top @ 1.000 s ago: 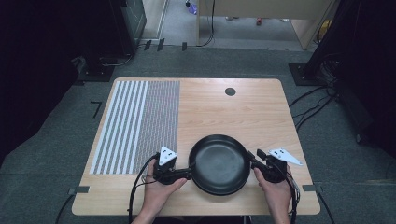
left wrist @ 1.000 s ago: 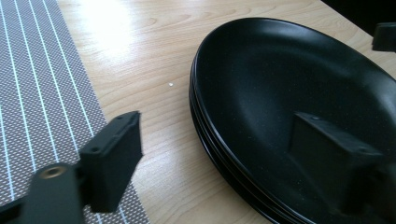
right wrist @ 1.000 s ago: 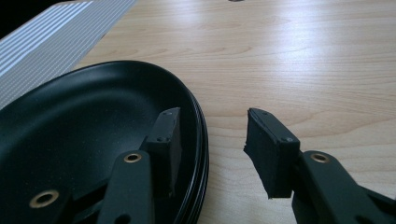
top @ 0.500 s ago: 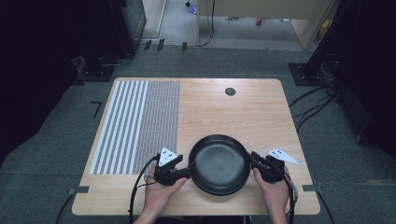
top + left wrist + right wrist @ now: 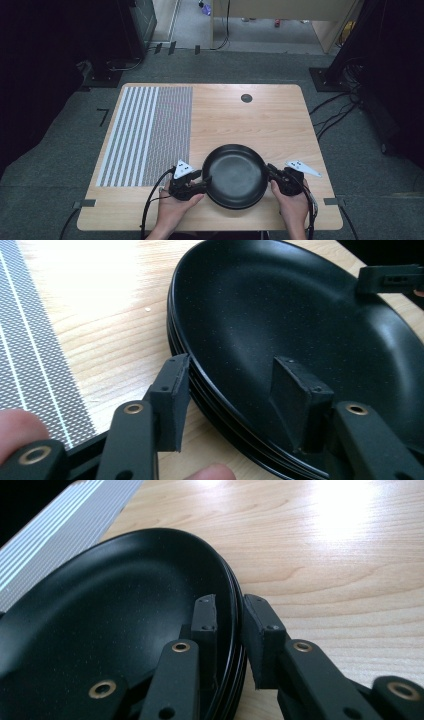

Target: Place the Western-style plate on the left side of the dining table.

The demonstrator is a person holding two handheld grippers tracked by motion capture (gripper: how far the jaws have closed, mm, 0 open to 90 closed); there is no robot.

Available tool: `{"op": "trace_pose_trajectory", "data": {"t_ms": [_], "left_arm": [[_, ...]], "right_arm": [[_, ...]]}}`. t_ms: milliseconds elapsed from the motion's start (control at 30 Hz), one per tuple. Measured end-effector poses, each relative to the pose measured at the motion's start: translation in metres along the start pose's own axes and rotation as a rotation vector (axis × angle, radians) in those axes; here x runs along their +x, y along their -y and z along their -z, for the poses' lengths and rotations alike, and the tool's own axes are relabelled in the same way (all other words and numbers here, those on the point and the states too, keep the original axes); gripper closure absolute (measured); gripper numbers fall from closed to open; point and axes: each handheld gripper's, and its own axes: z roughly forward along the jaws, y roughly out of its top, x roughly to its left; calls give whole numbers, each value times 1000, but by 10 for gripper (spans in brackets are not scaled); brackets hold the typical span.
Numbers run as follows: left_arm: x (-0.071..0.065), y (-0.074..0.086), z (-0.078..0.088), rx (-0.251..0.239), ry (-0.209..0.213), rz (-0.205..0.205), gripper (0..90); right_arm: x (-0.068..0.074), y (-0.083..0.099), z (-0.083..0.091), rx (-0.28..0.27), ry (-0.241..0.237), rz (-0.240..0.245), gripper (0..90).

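Note:
A stack of black plates (image 5: 234,175) sits near the table's front edge, between both hands. My left gripper (image 5: 205,182) stands open at the stack's left rim. In the left gripper view one jaw is outside the rim and the other over the top plate (image 5: 300,315), with my left gripper (image 5: 232,375) gripping nothing. My right gripper (image 5: 270,172) is at the right rim. In the right gripper view my right gripper (image 5: 230,612) is shut on the edge of the plates (image 5: 110,605), one jaw inside the top plate and one outside.
The wooden table (image 5: 240,120) carries a grey striped and dotted mat (image 5: 145,135) on its left half and a small dark round hole (image 5: 246,98) at the back. Cables trail from both grippers off the front edge. Dark carpet and equipment surround the table.
The right gripper has edged slightly left, in against the plates' rim. The left gripper and the stack have hardly moved.

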Motion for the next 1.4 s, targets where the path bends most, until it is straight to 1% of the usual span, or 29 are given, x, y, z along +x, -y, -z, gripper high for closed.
{"op": "trace_pose_trajectory", "data": {"t_ms": [100, 167, 200, 233, 267, 300, 333, 367, 400, 467, 500, 600, 733, 767, 800, 900, 967, 1067, 1167, 1200, 1233, 1333, 1400], "left_arm": [[2, 0, -1, -2, 5, 10, 536], [3, 0, 0, -7, 9, 16, 543], [3, 0, 0, -9, 10, 18, 544], [4, 0, -1, -9, 14, 30, 543], [4, 0, -1, -9, 14, 30, 543], [5, 0, -2, -5, 21, 39, 545], [7, 0, -3, 5, 37, 60, 545], [9, 1, -3, 10, 46, 78, 552], [10, 2, -3, 8, 53, 88, 565], [12, 1, -3, 15, 65, 94, 567], [12, 1, -3, 15, 68, 97, 567], [13, 1, -3, 20, 72, 98, 567], [13, -1, -1, 30, 72, 95, 567], [13, -1, -1, 34, 73, 96, 566], [13, -1, 0, 37, 75, 95, 566], [14, -2, 2, 41, 70, 98, 565], [16, -3, 5, 40, 72, 103, 564], [21, -5, 10, 34, 90, 118, 567], [22, -6, 13, 39, 74, 112, 610], [22, -5, 14, 41, 68, 111, 610], [22, -5, 15, 41, 57, 110, 623], [25, -5, 16, 42, 65, 119, 642], [27, -5, 16, 39, 74, 132, 643]], "right_arm": [[-1, 0, -1, -2, -17, -20, 788], [0, 0, -2, -4, -15, -26, 790], [0, 0, -2, -5, -17, -32, 807], [-1, 0, -2, -6, -9, -42, 840], [-1, 0, -2, -6, -9, -42, 840], [-3, 1, -1, -12, -11, -70, 852], [-3, 1, -1, -12, -11, -70, 852], [-3, 1, -1, -15, -13, -87, 853], [-3, 2, -1, -16, -21, -94, 856], [-3, 2, -2, -7, -36, -103, 857], [-3, 2, -2, -7, -35, -104, 858], [-3, 2, -2, -7, -36, -109, 859], [-4, 3, -2, -5, -52, -117, 860], [-4, 4, -2, 0, -67, -127, 860], [-4, 4, -2, 0, -67, -127, 860], [-4, 6, -5, 13, -115, -156, 861], [-1, 8, -7, 21, -136, -158, 860], [1, 8, -7, 26, -139, -151, 861], [3, 9, -8, 25, -147, -146, 863], [3, 9, -8, 25, -147, -146, 863], [3, 9, -8, 27, -151, -150, 863], [3, 10, -8, 27, -159, -160, 863], [2, 10, -8, 26, -165, -175, 863]]}}
